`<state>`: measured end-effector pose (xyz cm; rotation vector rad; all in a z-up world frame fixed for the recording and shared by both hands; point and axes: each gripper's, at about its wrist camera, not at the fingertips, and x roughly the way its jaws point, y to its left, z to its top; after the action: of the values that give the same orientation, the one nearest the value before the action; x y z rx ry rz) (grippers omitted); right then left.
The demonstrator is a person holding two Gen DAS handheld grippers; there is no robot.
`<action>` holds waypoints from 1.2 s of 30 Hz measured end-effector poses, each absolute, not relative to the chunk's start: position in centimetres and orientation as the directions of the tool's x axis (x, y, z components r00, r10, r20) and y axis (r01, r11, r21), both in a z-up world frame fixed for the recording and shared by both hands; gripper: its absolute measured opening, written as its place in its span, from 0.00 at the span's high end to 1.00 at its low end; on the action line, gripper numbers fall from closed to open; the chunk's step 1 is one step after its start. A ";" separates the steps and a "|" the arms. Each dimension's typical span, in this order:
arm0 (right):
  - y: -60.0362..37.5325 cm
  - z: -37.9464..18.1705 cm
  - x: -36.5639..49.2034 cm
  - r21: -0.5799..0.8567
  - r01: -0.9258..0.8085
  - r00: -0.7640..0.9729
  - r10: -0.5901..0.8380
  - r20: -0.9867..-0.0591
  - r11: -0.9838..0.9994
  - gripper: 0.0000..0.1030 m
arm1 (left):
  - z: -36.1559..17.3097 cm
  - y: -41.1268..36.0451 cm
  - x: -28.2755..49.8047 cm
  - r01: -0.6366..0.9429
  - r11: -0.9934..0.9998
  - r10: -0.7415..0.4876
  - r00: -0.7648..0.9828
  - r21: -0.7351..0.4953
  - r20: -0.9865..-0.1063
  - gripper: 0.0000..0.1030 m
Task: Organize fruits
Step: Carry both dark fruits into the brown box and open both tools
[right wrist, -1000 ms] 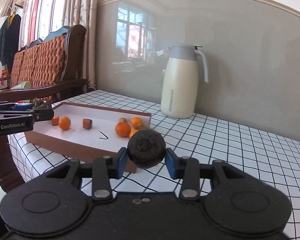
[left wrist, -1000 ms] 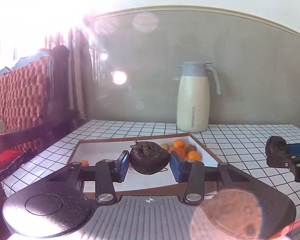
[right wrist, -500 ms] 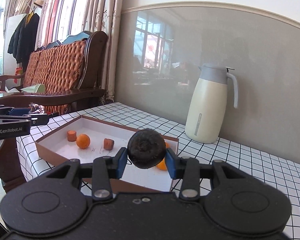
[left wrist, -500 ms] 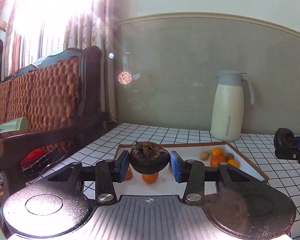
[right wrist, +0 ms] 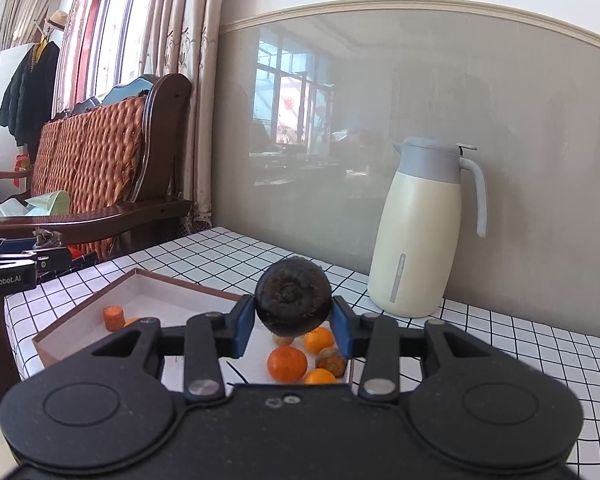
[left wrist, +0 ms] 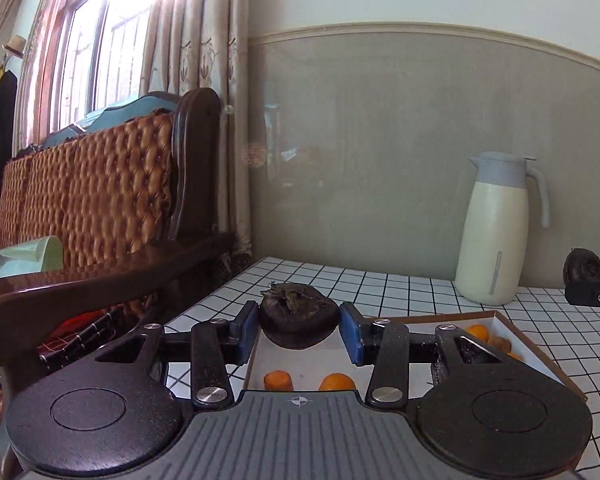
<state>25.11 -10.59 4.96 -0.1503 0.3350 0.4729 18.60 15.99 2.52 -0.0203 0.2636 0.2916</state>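
Item 1: your left gripper (left wrist: 299, 330). Its blue fingers (left wrist: 245, 330) are closed on a dark, wrinkled fruit (left wrist: 298, 320), pressed from both sides. The fruit is flattened, wider than it is tall; its long axis runs straight across from one finger to the other, and its dried leafy cap points up and slightly away from you. It hangs clear above the near left corner of the tray (left wrist: 536, 354).

Item 2: your right gripper (right wrist: 293, 330). Its fingers (right wrist: 242, 326) hold a second dark fruit (right wrist: 293, 300), a round disc stood on edge. Its flat face, with the small central dimple, points back at you, so its short axis runs along the fingers. It sits high between the fingertips, above the tray's right end.

Item 3: tray, shallow, brown-rimmed, white inside, resting on the checked worktop (right wrist: 236, 254) below and beyond both pairs of fingers.

Item 4: small orange fruits (right wrist: 287, 364), clustered just below your right fingertips, with a brownish one (right wrist: 331, 360) among them. An orange stub (right wrist: 113, 317) lies well to the left of those fingers.

Item 5: cream jug (right wrist: 420, 232) with grey lid, upright, beyond and to the right of both pairs of fingers, by the wall.

Item 6: wooden armchair (left wrist: 112, 184), off the worktop, to the left of your left fingers.
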 end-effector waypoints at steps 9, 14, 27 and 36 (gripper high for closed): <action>-10.1 4.2 28.8 -0.014 -0.443 0.835 0.407 -0.369 0.896 0.69 | 2.1 18.0 21.9 -0.308 0.951 0.297 0.912 0.004 -0.283 0.57; -9.5 3.8 30.3 -0.015 -0.444 0.830 0.404 -0.385 0.896 0.69 | 1.6 19.2 23.8 -0.307 0.952 0.292 0.906 0.001 -0.307 0.57; -8.7 2.7 33.3 -0.002 -0.444 0.812 0.402 -0.423 0.896 0.68 | 0.1 19.3 27.3 -0.281 0.960 0.267 0.893 0.014 -0.362 0.57; -8.4 2.0 34.5 0.005 -0.448 0.800 0.403 -0.444 0.894 0.68 | -0.3 19.3 28.6 -0.271 0.962 0.256 0.890 0.012 -0.377 0.57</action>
<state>34.50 -8.37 2.00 -0.1016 0.4529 0.4573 28.58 19.32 -0.34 -0.0414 0.3860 0.2736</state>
